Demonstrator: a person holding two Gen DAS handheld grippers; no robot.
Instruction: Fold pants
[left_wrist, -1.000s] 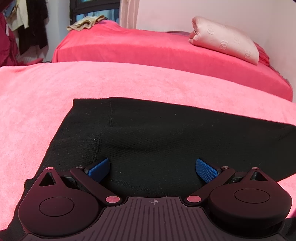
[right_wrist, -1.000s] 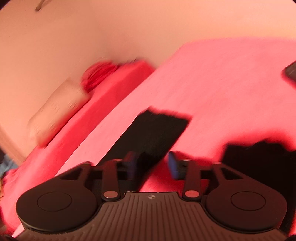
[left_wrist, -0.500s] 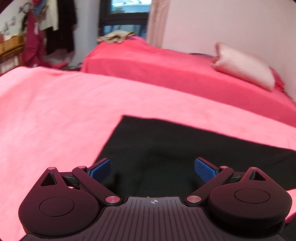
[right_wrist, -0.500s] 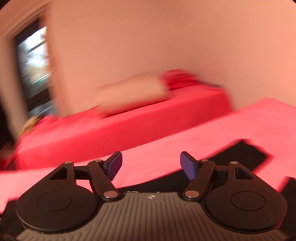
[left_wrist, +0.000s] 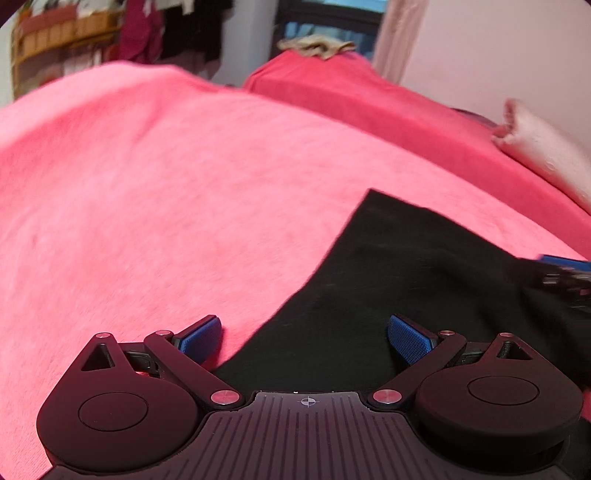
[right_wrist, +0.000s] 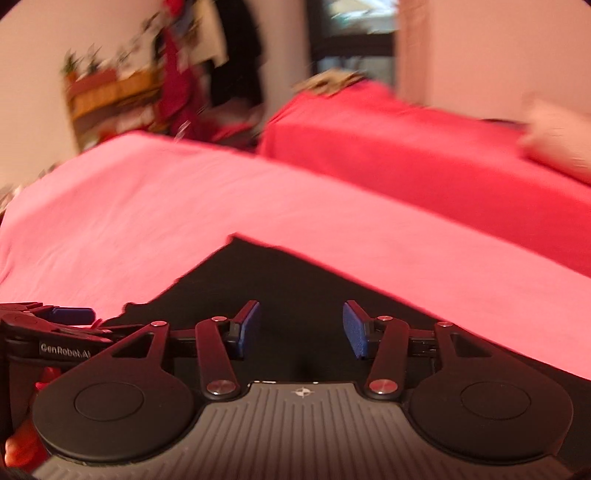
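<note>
Pants (left_wrist: 399, 280): black, lying flat on the pink blanket (left_wrist: 166, 192).
Left gripper (left_wrist: 304, 334): jaws spread wide, holding nothing.
Right gripper (right_wrist: 301, 325): jaws apart, empty, above the pants.

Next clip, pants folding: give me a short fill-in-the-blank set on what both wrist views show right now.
1. The pants lying on the pink blanket are ____ in colour.
2. The left gripper has its jaws ____.
3. The right gripper holds ____ between its blue pads.
4. The pale pillow lies on the ____ bed behind.

Missing words: black; open; nothing; red
</note>
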